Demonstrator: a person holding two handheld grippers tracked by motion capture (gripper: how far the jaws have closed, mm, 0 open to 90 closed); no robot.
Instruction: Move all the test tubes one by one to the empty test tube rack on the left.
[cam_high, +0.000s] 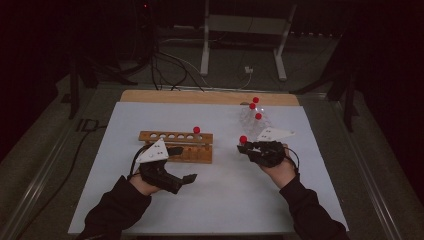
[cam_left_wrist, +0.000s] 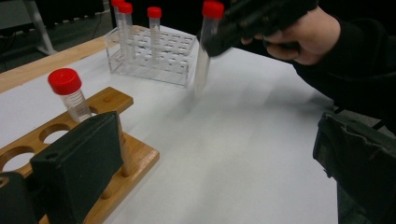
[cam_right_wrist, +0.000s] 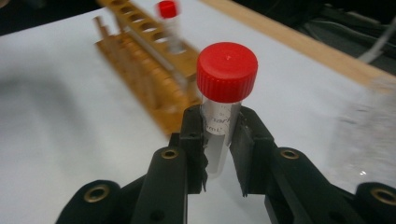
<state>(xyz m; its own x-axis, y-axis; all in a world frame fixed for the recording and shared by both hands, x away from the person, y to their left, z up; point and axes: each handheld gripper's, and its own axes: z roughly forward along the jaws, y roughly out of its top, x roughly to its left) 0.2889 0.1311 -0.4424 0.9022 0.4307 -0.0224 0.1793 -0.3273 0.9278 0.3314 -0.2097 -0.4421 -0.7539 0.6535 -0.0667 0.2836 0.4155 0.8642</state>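
The wooden rack (cam_high: 176, 146) lies on the table (cam_high: 215, 200), left of centre. One tube (cam_high: 196, 131) stands in a hole near its right end. The clear rack (cam_high: 252, 120) sits farther back and to the right, with three tubes in it. The left gripper (cam_high: 175, 165) rests just in front of the wooden rack. The right gripper (cam_high: 250, 147) is between the two racks, in front of the clear rack, with a held tube (cam_high: 243, 141) upright between its jaws

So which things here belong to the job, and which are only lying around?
Job:
- held tube in right gripper
- wooden rack
- clear rack
- left gripper by the wooden rack

Lying about:
- white stand
- floor cables
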